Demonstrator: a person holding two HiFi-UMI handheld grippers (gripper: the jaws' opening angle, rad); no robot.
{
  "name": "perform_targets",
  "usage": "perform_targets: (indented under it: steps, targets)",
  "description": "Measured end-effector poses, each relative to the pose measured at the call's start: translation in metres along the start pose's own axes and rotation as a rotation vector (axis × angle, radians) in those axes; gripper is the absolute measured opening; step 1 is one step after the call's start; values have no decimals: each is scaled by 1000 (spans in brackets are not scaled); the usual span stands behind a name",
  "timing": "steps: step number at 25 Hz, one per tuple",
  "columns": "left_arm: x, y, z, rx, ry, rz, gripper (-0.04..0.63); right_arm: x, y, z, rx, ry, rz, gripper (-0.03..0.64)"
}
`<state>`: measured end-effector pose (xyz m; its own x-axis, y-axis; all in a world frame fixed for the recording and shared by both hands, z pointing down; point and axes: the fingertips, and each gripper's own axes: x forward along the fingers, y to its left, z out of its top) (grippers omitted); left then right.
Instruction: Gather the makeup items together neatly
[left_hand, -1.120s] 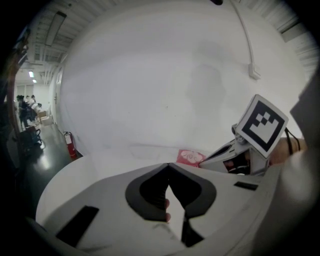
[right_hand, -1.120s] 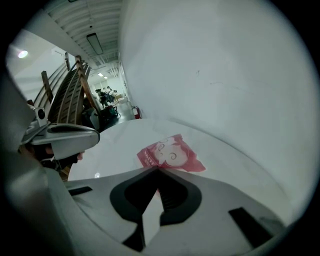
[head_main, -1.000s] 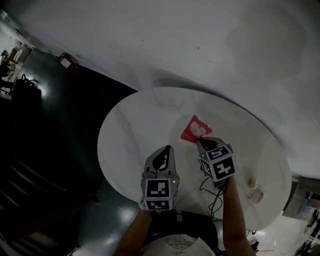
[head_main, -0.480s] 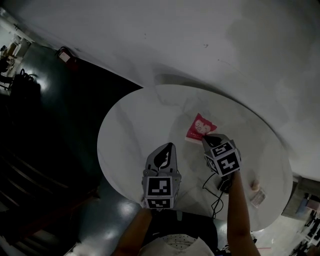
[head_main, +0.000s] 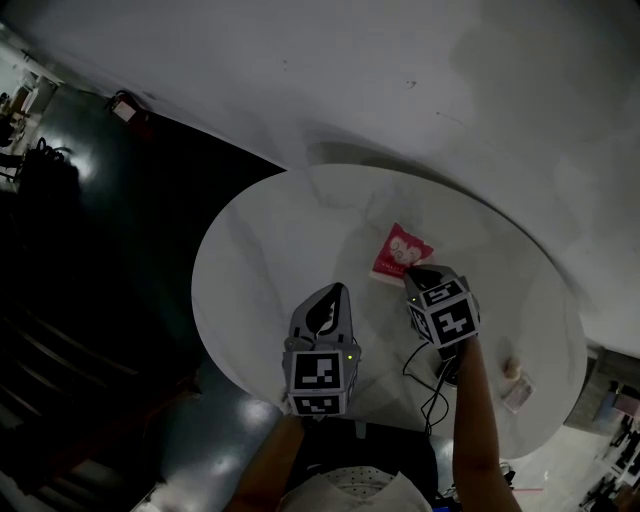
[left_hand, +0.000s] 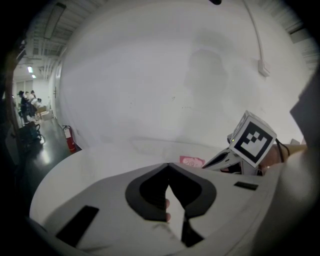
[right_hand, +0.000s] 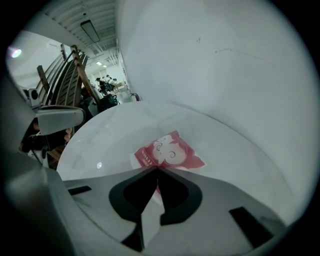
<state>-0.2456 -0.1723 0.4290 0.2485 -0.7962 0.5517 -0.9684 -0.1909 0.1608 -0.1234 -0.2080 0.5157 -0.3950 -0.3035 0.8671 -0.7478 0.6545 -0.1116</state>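
A red and pink sachet (head_main: 400, 252) lies flat on the round white table (head_main: 260, 250), right of its middle. My right gripper (head_main: 409, 273) points steeply down with its tips at the sachet's near edge (right_hand: 170, 152). Its jaws have just parted a little, but the tips still meet and nothing is between them. My left gripper (head_main: 338, 291) hovers over the table's near side, shut and empty, to the left of the sachet (left_hand: 191, 161). In the left gripper view the right gripper (left_hand: 231, 159) shows beside the sachet.
A small pale jar (head_main: 508, 366) and a flat packet (head_main: 518, 392) lie near the table's right edge. A black cable (head_main: 425, 385) trails across the near side. A white wall (head_main: 420, 90) curves behind the table. A dark floor with a red fire extinguisher (head_main: 125, 108) lies to the left.
My right gripper has sunk and come closer to the sachet's near edge. The left gripper has dropped slightly.
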Motion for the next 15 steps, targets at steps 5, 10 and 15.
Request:
perform_targets:
  steps: [5, 10, 15]
  targets:
    - [1, -1, -2, -2, 5, 1, 32, 0, 0, -2, 9, 2, 12, 80]
    - [-1, -4, -2, 2, 1, 0, 32, -5, -2, 2, 21, -34, 4, 104]
    - [-4, -9, -1, 13, -4, -11, 32, -20, -3, 4, 34, -79, -11, 124]
